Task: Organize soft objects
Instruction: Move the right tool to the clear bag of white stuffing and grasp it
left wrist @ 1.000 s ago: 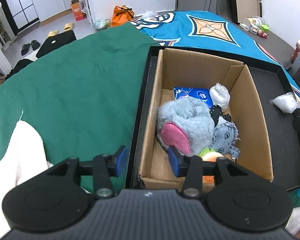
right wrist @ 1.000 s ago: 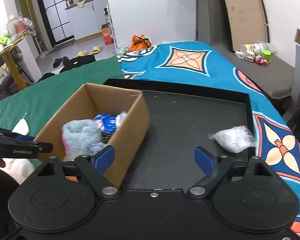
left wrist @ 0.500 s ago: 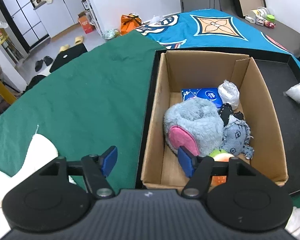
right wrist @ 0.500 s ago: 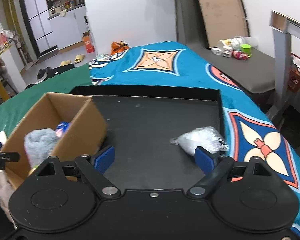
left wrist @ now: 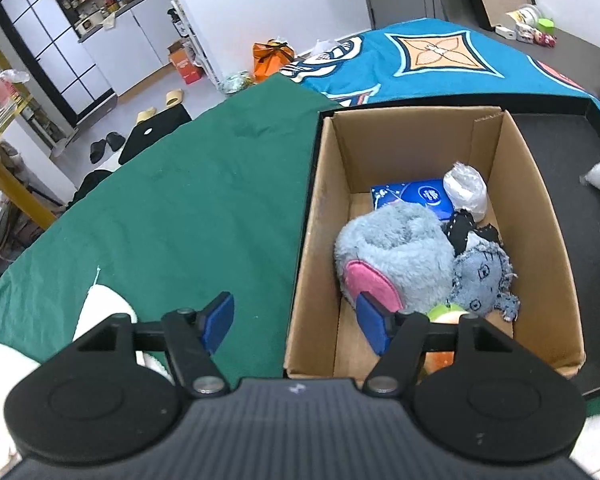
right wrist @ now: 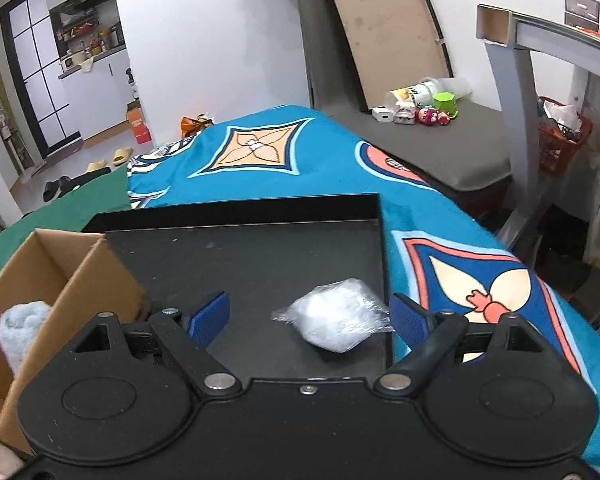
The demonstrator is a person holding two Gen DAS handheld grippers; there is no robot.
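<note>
Right tool (right wrist: pixel 309 318), brought nearer since a second ago, is held wide apart around the wrapped bundle (right wrist: pixel 336 324) on the tray (right wrist: pixel 240 256); left tool (left wrist: pixel 296 322) is opening, empty, at the box (left wrist: pixel 324 208). Pickup is judged next.

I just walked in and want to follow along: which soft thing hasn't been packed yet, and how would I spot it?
Find the black tray on the patterned blue cloth. Right of the cardboard box lies a white bundle in clear plastic wrap. It alone lies outside the box.
</note>
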